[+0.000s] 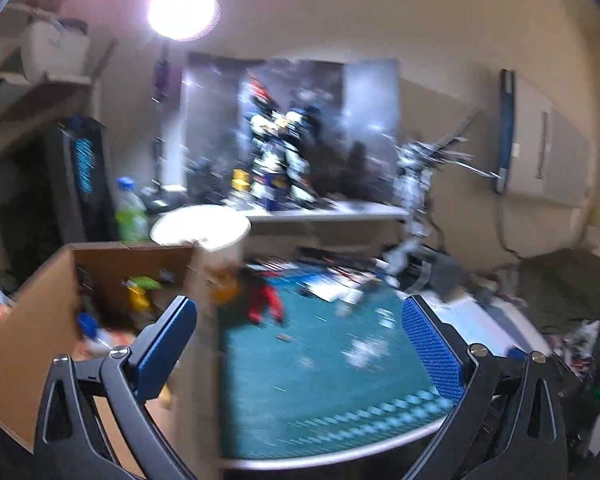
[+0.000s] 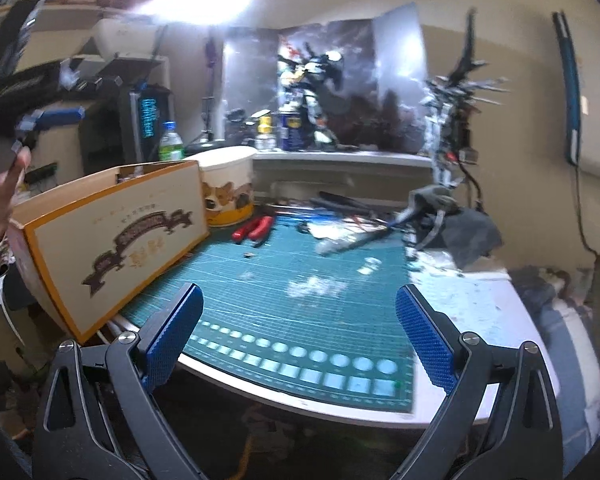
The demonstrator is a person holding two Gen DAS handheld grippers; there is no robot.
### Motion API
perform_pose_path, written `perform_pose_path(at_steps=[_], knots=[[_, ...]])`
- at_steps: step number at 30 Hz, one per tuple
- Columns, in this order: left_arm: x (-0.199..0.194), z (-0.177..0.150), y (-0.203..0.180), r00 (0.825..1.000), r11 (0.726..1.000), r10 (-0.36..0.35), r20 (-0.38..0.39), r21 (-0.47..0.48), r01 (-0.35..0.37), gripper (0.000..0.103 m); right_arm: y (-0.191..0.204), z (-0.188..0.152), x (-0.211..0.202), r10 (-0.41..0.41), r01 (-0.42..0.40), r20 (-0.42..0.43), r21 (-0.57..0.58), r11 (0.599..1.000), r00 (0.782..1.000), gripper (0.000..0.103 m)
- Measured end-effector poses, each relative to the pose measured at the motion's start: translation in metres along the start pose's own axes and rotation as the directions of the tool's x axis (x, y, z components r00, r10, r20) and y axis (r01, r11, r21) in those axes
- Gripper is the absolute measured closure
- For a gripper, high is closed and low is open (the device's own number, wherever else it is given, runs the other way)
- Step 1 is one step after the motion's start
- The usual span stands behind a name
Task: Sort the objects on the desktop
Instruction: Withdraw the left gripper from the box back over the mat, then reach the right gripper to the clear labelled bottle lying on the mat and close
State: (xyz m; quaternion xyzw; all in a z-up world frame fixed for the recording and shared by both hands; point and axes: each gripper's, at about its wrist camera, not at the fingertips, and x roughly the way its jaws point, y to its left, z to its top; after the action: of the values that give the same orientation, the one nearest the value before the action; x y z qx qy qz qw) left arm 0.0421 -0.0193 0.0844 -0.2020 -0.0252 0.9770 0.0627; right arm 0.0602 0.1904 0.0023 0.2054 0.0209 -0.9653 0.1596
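Observation:
A teal cutting mat (image 2: 284, 292) covers the desk; it also shows in the left wrist view (image 1: 320, 372). Red-handled pliers (image 2: 254, 230) lie at its far left; they show blurred in the left wrist view (image 1: 266, 302). An open cardboard box (image 2: 112, 236) stands at the mat's left edge, with small items inside (image 1: 140, 288). My left gripper (image 1: 296, 344) is open and empty, above the box's right wall. My right gripper (image 2: 298, 336) is open and empty over the mat's near edge. Small white scraps (image 2: 316, 286) lie mid-mat.
A round tub with dog print (image 2: 228, 188) stands behind the box. A bottle (image 2: 171, 142), cans and robot models (image 2: 312, 100) line the back shelf. Dark tools and a grey cloth (image 2: 456, 220) clutter the far right. A hand (image 2: 0, 196) shows at left.

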Motion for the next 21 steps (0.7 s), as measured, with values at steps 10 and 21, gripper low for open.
perform_pose_path(at_steps=[10,21], knots=[[0.085,-0.08,-0.038,0.997,0.999,0.003,-0.072,0.049,0.0,0.0,-0.043,-0.02,-0.014,-0.135,0.136,-0.027,0.047,0.99,0.99,0.006],[0.101,-0.075,0.006,0.993,0.998,0.063,-0.097,-0.02,-0.065,0.0,-0.054,-0.034,0.003,-0.131,0.136,-0.069,0.075,0.988,0.989,0.007]])
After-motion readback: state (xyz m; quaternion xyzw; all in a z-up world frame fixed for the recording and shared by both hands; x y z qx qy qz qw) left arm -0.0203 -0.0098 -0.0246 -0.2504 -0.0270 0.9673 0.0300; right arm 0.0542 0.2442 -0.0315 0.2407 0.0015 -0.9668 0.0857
